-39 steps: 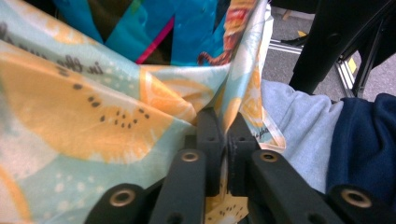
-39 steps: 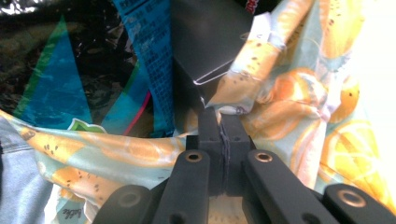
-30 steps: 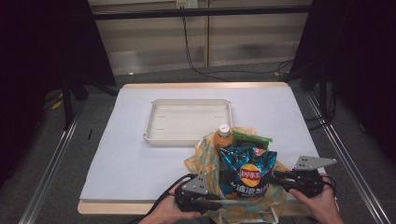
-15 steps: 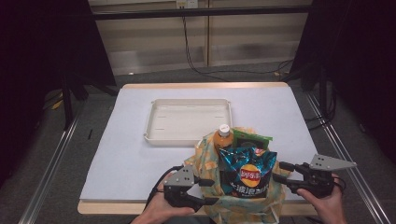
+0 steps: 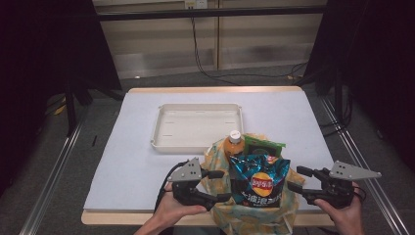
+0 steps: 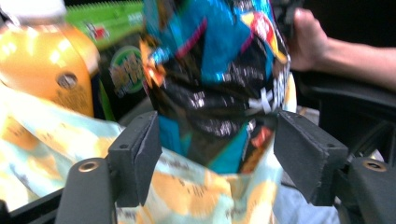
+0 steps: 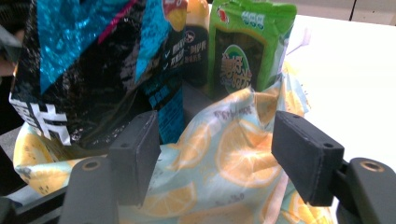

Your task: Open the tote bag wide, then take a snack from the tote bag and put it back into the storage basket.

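The lemon-print bag (image 5: 254, 215) sits between your two grippers at the near table edge, holding a blue chip bag (image 5: 259, 178), an orange bottle (image 5: 233, 146) and a green packet (image 5: 263, 145). Your left gripper (image 5: 221, 185) and right gripper (image 5: 295, 179) flank it, jaws just opened and parted around the cloth; the blurred left gripper view suggests no pinch. Beyond them lies a white tray (image 5: 195, 128).

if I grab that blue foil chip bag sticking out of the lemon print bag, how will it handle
The blue foil chip bag looks puffed, so probably light and crushable. Its glossy, crinkled foil may slip between pads. Standing upright in the soft lemon-print cloth bag, it could tip.
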The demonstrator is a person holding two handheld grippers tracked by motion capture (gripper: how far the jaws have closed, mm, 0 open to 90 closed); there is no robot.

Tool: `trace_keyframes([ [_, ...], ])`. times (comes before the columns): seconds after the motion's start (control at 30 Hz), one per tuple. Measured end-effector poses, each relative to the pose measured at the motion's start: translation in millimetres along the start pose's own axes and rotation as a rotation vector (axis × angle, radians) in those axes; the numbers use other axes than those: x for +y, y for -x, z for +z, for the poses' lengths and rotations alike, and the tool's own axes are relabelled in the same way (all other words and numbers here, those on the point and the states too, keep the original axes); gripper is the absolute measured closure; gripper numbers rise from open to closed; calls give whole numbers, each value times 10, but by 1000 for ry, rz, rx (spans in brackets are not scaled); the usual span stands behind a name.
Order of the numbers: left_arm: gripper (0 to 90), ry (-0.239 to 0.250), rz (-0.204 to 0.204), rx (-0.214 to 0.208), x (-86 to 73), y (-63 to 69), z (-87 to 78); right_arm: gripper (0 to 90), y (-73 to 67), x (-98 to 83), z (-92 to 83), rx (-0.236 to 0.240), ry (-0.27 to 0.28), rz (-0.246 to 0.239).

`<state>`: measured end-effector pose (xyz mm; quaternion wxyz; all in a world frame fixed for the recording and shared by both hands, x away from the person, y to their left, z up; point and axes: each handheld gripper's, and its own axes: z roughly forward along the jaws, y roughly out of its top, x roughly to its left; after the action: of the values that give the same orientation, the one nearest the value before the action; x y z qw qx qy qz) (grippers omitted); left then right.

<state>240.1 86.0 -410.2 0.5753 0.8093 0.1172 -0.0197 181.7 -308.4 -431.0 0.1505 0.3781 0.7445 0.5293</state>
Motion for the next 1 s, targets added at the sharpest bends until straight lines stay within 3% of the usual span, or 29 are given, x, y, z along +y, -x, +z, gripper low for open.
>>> trace_keyframes([
  [0.3, 257, 22, 30, 0, 193, -34, 65, 324, -6, -2, -15, -4, -5, -16],
  [0.43, 235, 7, 44, 0, 268, -81, 114, 324, 5, -6, -37, -6, 4, -5],
  [0.53, 202, 51, 34, -4, 377, -126, 112, 324, 7, -9, -33, -8, 0, -6],
  [0.8, 171, 60, 45, -14, 589, -134, 236, 315, -11, -3, -35, -6, 9, -11],
  [0.87, 168, 54, 53, -21, 586, -145, 253, 306, -12, -2, -34, -1, 13, -17],
  [1.0, 191, 43, 69, -21, 560, -146, 345, 185, -9, 15, -33, 6, 32, -9],
])
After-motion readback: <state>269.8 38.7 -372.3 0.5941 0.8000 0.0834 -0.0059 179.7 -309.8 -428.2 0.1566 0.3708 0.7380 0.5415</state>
